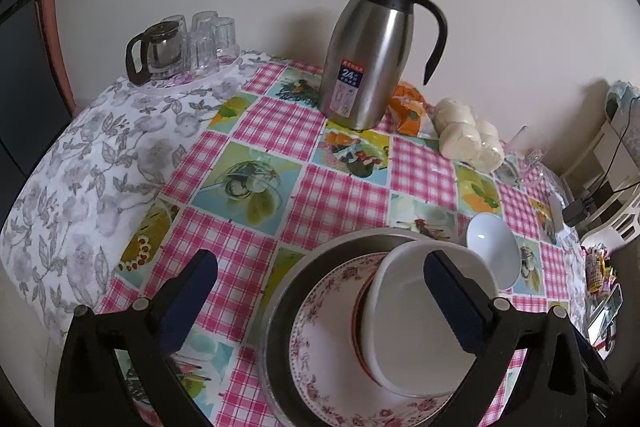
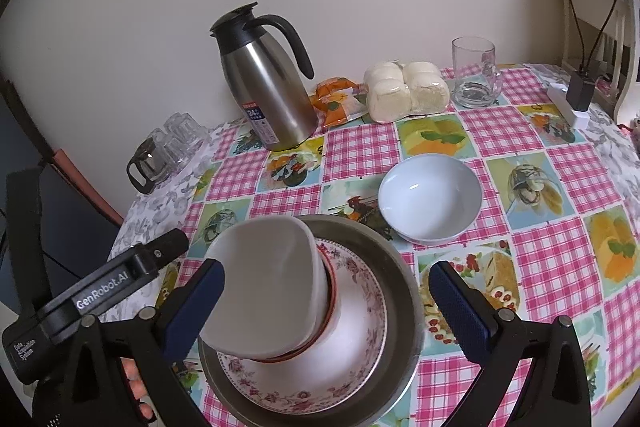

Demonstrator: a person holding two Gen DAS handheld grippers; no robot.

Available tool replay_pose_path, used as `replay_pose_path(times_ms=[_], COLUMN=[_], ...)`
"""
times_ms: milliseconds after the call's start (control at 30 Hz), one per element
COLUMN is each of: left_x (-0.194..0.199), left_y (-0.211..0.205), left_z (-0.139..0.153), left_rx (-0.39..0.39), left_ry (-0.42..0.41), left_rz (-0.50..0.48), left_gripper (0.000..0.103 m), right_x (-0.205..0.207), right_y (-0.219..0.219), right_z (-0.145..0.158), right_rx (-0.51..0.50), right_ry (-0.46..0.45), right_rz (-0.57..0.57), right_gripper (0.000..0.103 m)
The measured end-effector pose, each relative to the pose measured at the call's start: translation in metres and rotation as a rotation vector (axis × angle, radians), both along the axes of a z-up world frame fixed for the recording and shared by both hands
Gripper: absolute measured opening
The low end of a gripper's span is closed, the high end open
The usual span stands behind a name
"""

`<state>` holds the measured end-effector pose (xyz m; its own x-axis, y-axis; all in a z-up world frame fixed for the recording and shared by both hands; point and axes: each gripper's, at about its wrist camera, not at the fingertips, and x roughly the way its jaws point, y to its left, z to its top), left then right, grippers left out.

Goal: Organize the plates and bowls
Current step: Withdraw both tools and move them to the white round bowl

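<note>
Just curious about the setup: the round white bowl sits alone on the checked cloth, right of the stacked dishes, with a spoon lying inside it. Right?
Not quite: the round white bowl is empty, no spoon in it, as the right wrist view shows. It does sit alone on the checked cloth, right of the stacked dishes.

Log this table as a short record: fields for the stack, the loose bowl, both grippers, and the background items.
stack: white square bowl tilted on a red-rimmed dish, on a floral plate, in a round metal tray
loose bowl: white round bowl, empty, beside the tray
left gripper: jaws open
right gripper: jaws open
background: steel thermos jug, glass mug, wrapped buns
</note>
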<state>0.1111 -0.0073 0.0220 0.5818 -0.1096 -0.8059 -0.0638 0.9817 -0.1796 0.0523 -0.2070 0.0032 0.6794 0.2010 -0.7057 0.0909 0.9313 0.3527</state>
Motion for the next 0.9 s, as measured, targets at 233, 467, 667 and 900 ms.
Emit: replay_pose_path(times_ms=[233, 467, 667, 900], left_x=[-0.001, -0.006, -0.008, 0.000], left_y=[-0.009, -0.025, -0.050, -0.091], left_z=[0.004, 0.013, 0.023, 0.031], left_rx=[-0.047, -0.028, 0.003, 0.008], left_ry=[-0.029, -0.065, -0.109, -0.134], left_rz=[-0.028, -0.072, -0.122, -0.213], left_gripper=[0.103, 0.103, 0.103, 0.103], right_x=[-0.006, -0.010, -0.013, -0.008], right_y=[-0.013, -0.027, -0.044, -0.076], right_z=[0.006, 0.010, 0.010, 0.003], right_rx=[0.025, 0.048, 0.058, 0.056], right_ry=[-0.023, -0.039, -0.039, -0.024], right_rz=[-0.014, -0.032, -0.052, -0.110], right_gripper=[0.103, 0.103, 0.103, 0.103])
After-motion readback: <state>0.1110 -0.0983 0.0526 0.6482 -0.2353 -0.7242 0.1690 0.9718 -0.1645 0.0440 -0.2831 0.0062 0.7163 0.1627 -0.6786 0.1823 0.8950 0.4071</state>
